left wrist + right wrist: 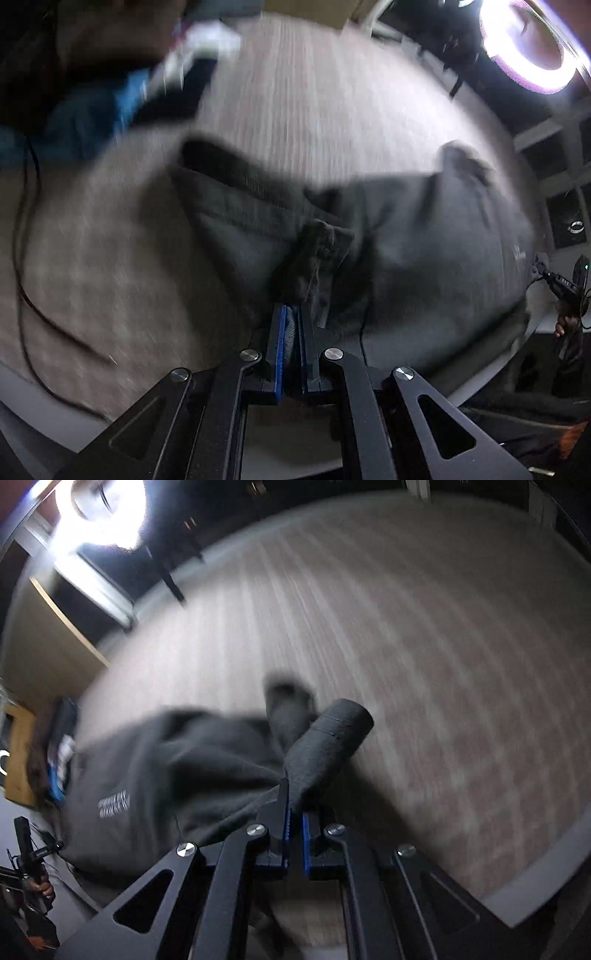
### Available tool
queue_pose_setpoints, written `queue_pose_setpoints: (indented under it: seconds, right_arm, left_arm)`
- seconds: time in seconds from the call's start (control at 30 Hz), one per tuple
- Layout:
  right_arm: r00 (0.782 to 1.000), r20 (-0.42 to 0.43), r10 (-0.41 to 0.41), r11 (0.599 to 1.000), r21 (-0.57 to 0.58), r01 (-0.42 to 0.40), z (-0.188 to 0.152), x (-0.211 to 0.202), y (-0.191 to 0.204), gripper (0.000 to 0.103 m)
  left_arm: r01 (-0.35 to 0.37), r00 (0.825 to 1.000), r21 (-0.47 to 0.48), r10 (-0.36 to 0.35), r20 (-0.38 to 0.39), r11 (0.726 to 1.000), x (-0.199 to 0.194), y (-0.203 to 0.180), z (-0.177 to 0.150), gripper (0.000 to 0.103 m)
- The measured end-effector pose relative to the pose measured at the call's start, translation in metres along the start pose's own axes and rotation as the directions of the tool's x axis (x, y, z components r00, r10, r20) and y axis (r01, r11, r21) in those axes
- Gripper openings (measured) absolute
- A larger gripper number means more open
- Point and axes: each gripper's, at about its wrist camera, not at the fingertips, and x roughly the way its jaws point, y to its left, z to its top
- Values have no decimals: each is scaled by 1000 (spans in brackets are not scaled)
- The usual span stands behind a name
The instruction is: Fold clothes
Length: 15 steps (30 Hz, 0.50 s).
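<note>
Grey sweatshirt [424, 236]: spread, rumpled, across the wood-grain table [303, 92]. Left gripper [291, 325]: closed on a bunched fold of it. Right gripper [295, 812]: nearly closed, seemingly pinching the sleeve cuff [328, 738]; blurred.

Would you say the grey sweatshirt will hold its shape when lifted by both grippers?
Probably not: the grey sweatshirt sags in folds between the left gripper and right gripper. Its thick fabric looks fairly heavy, and unlikely to slip.

The sweatshirt [424, 236] lay spread on the counter [295, 92], a heap of clothes [110, 99] behind it at the far left edge.
</note>
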Motion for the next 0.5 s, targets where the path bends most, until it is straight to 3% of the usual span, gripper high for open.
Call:
queue_pose_setpoints:
  seconds: [0.03,0.13,0.3,0.4,0.5]
  right_arm:
    - [1000,-21,-13,1000,3,13,-7,6,-2,5]
    - [999,21,-25,999,-42,26,-1,-1,10,5]
    - [983,181,13,996,-88,3,64,-41,41,5]
    - [961,274,39,993,-117,-7,103,-65,59,5]
    - [929,364,68,989,-147,-14,142,-89,78,3]
  left_arm:
    - [-2,1000,9,2,-2,1000,3,-1,-4,5]
    - [8,999,39,-10,41,999,-8,-8,-5,5]
    - [24,986,108,-42,164,994,-48,-32,26,5]
    - [-22,959,188,-33,282,982,-92,-59,64,5]
    - [-82,918,242,-21,396,967,-130,-87,114,5]
